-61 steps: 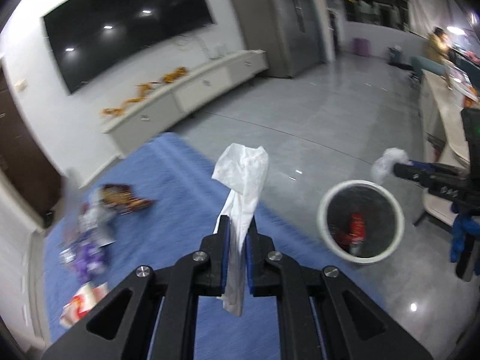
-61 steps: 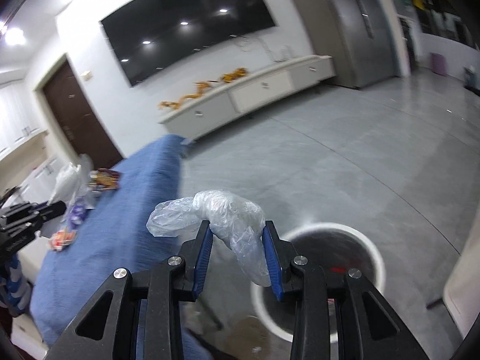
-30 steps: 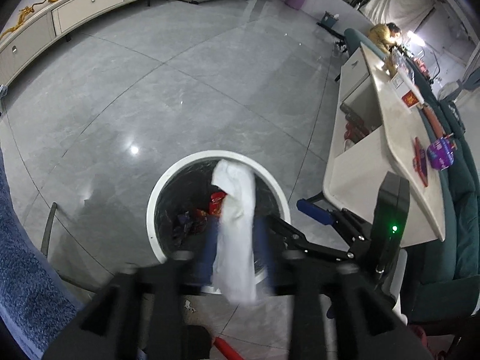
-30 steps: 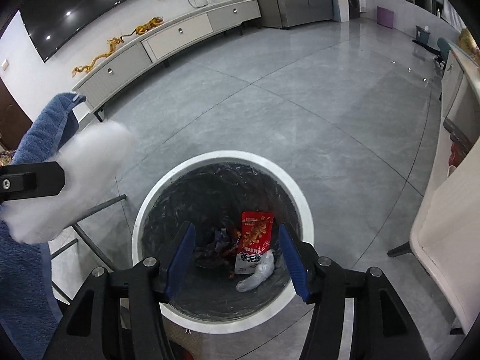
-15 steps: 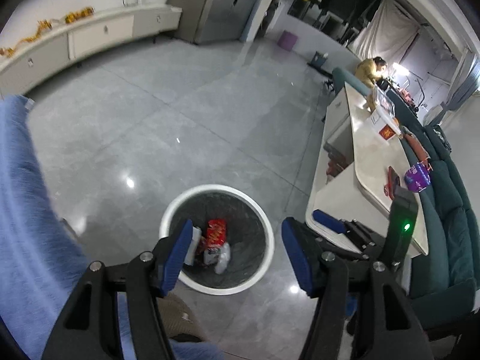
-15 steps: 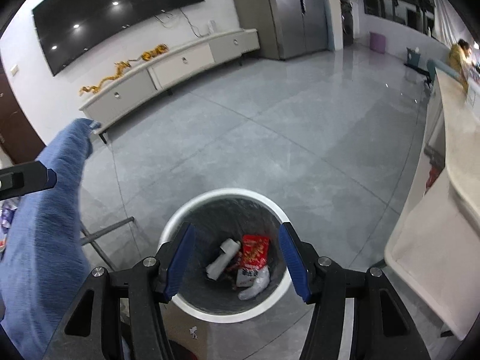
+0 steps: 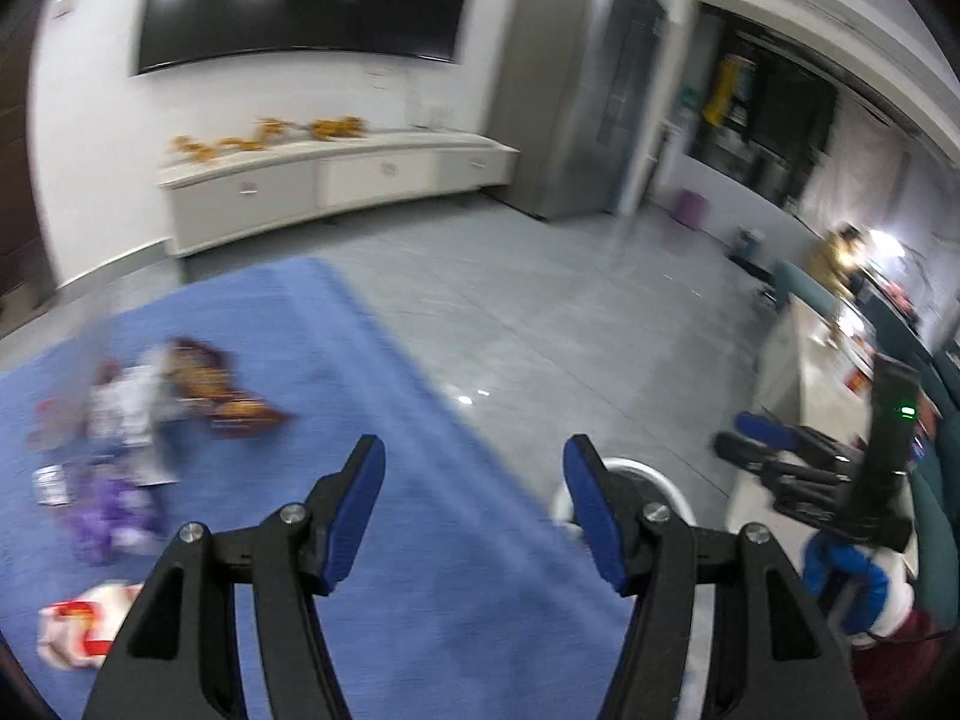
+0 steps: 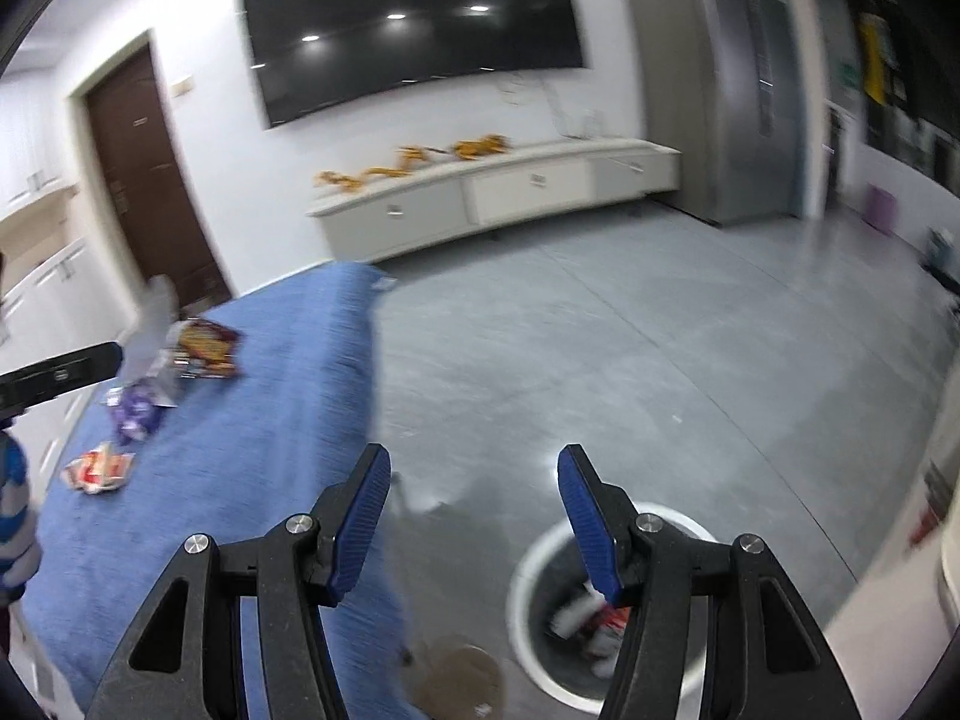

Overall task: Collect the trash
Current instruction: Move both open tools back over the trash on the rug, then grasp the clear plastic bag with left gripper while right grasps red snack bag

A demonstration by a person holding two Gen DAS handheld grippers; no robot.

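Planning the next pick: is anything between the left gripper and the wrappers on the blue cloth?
Nothing visible: only bare blue cloth lies between the open left gripper and the wrappers.

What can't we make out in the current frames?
- Left wrist: wrappers on the blue cloth are motion-blurred; count and print unreadable.
- Left wrist: bin mostly hidden behind the left gripper's finger; contents unseen.
- Right wrist: bin partly covered by the right gripper; trash inside blurred.
- Right wrist: wrappers small, smeared.
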